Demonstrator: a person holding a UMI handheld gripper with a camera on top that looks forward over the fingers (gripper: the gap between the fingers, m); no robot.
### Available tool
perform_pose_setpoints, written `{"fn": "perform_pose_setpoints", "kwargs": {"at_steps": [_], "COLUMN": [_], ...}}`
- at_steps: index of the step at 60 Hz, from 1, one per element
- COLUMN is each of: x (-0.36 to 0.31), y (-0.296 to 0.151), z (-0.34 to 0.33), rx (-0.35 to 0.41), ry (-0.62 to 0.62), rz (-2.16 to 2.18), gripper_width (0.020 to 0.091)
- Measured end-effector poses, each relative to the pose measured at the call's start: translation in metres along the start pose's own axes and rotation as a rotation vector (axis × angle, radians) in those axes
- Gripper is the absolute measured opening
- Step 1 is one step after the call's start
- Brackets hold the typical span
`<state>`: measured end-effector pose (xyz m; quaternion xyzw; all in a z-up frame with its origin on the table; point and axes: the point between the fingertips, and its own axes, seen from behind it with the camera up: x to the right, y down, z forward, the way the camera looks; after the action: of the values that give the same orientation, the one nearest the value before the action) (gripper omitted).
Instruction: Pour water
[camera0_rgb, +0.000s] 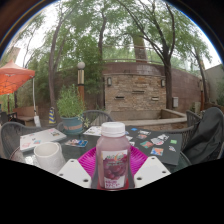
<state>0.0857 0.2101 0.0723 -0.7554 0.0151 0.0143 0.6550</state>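
A plastic bottle (113, 155) with a white cap and a dark red fruit label stands upright between my gripper's (113, 168) fingers. Both magenta pads (90, 160) press against its sides, so the fingers are shut on it. The bottle looks held a little above the dark table (150, 148). A white cup (48, 155) stands to the left of the bottle, close beside the left finger. The bottle's base is hidden behind the gripper body.
Cards and papers (150, 142) lie scattered on the table beyond the bottle. Metal patio chairs (95, 117) stand behind the table, a dark chair back (207, 135) at the right. A brick wall (135, 92), trees and a red umbrella (14, 78) lie farther off.
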Motion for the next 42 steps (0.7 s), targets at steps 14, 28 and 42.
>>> {"fn": "perform_pose_setpoints", "kwargs": {"at_steps": [14, 28, 42], "x": [0.010, 0.016, 0.005], "y": [-0.009, 0.013, -0.008], "z": [-0.007, -0.023, -0.107], "rx": [0.033, -0.116, -0.107], "ry": [0.005, 0.024, -0.006], "rz": [-0.074, -0.017, 0.026], "gripper_width": [0.0433, 0.0825, 0.0835]}}
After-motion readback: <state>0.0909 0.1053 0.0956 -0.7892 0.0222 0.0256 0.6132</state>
